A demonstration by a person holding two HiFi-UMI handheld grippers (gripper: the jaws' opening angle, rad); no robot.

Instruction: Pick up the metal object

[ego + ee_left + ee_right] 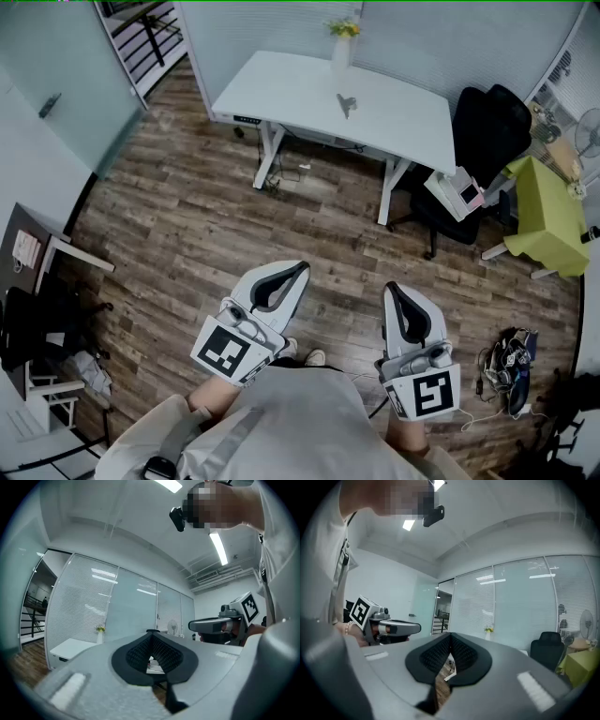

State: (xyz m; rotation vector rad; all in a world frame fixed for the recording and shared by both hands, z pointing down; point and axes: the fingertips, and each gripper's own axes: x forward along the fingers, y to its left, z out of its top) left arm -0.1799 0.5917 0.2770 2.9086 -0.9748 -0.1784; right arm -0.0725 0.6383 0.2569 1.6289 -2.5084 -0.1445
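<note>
The metal object (347, 103), small and grey, lies on a white desk (281, 84) across the room, far from both grippers. I hold both grippers close to my body above the wooden floor. My left gripper (301, 267) is shut with nothing in it, its tips meeting in the left gripper view (151, 632). My right gripper (390, 287) is also shut and empty, shown closed in the right gripper view (451, 634). Each gripper view shows the other gripper off to the side: the right gripper (213, 625) and the left gripper (401, 628).
A white vase with yellow flowers (342, 42) stands at the desk's back edge. A black office chair (483, 141) and a green table (544, 216) stand to the right. Cables and gear (506, 366) lie on the floor at right, and dark furniture (28, 319) at left.
</note>
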